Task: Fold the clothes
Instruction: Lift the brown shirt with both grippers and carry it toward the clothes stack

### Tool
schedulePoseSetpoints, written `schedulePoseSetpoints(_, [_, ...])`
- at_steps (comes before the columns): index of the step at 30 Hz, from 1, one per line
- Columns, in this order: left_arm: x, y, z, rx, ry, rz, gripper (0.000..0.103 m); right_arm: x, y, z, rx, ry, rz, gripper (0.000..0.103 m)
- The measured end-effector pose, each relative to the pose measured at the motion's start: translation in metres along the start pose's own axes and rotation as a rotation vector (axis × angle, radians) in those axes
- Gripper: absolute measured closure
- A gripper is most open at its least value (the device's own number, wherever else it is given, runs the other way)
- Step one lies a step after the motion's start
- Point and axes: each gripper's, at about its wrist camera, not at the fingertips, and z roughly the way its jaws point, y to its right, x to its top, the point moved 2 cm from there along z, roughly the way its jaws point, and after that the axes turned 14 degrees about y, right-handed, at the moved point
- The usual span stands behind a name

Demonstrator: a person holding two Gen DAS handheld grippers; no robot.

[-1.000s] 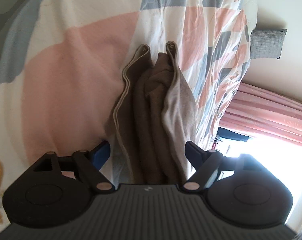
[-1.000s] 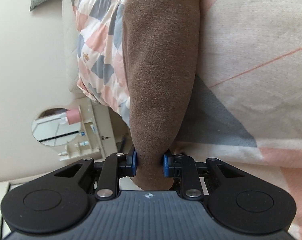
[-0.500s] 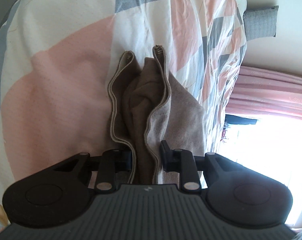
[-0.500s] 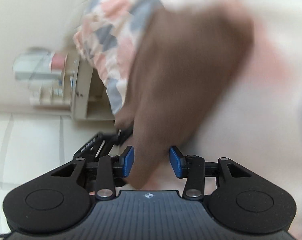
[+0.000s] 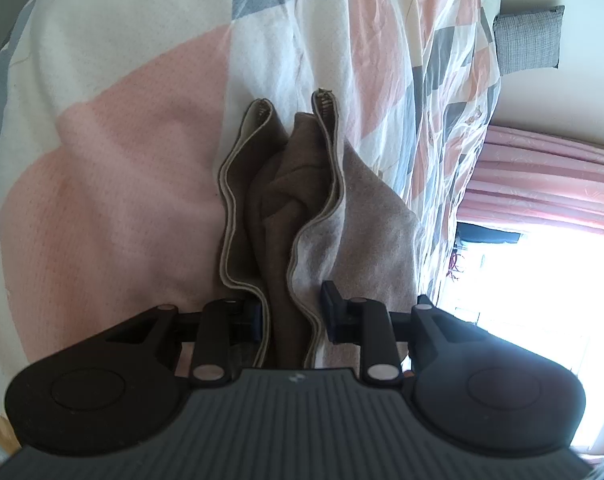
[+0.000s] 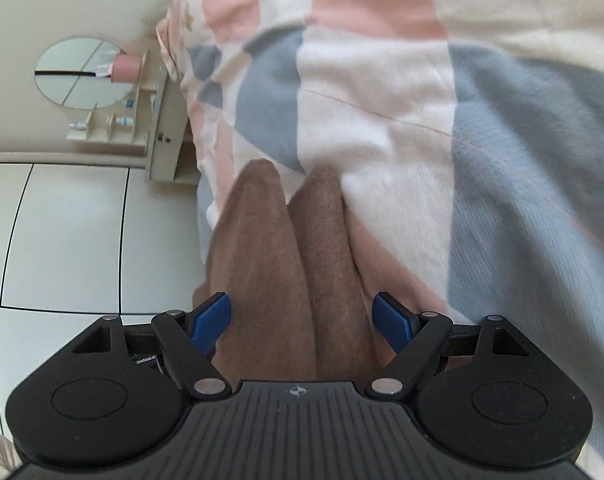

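Garment [image 5: 286, 216], brown with a pale hem, lies bunched in lengthwise folds on the bed's pink, grey and white checked quilt [image 5: 114, 184]. Left hand-held gripper [image 5: 290, 316] is clenched on the garment's near end, both pads pressing the gathered layers. Right hand-held gripper [image 6: 302, 320] has just been opening: its blue pads [image 6: 212, 318] stand wide and clear of the cloth, released, with two brown folds [image 6: 290, 264] lying between them on the quilt.
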Motion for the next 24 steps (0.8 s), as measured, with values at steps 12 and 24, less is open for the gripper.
schedulePoseSetpoints(12, [0.031, 0.083, 0.010, 0.007, -0.161, 0.358, 0.087, -0.045, -0.017, -0.026, -0.053, 0.173, 0.051, 0.078])
schedulePoseSetpoints(24, [-0.103, 0.253, 0.056, -0.120, -0.832, 0.936, 0.087, -0.346, -0.073, -0.146, -0.015, 1.002, 0.657, 0.079])
